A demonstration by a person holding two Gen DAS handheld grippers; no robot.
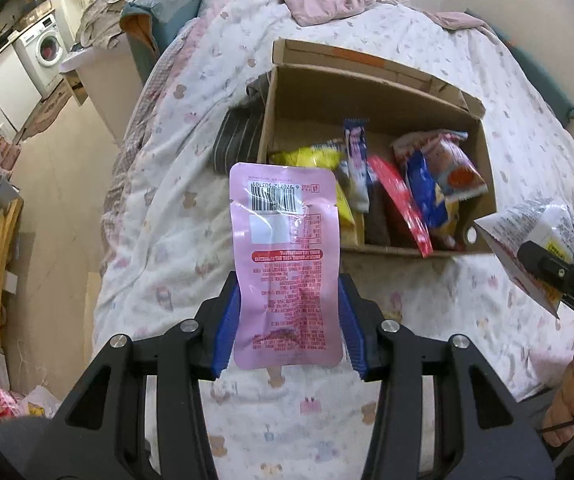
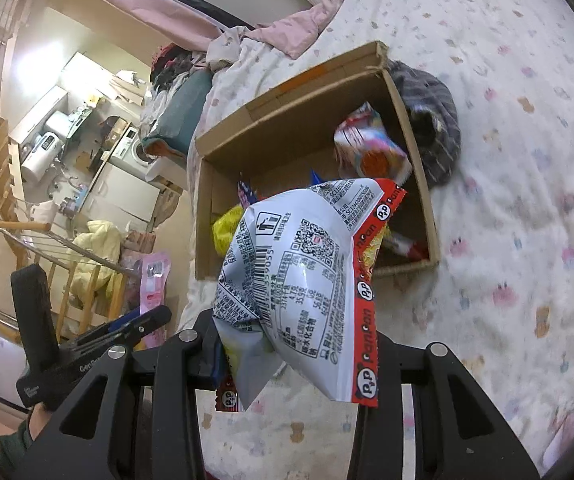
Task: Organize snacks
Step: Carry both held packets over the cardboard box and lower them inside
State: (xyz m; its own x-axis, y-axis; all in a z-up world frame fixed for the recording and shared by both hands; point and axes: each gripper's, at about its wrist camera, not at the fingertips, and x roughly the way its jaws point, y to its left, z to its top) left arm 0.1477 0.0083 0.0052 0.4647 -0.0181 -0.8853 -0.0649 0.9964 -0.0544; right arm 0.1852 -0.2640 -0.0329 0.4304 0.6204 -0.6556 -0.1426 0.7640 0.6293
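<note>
Bedding printed with small pastel figures [image 1: 467, 92] covered the bed where an open cardboard box [image 1: 371, 92] sat, several snack packets [image 1: 427, 188] standing inside it. At 6 o'clock in the left wrist view, the left gripper [image 1: 289, 312] pinched a pink pouch [image 1: 285, 240], held upright just short of the box. At 3 o'clock from it, the right gripper [image 2: 287, 354] clamped a white and red snack bag [image 2: 307, 276], also outside the box. Striped fabric [image 1: 239, 136] lay against the box's far side
</note>
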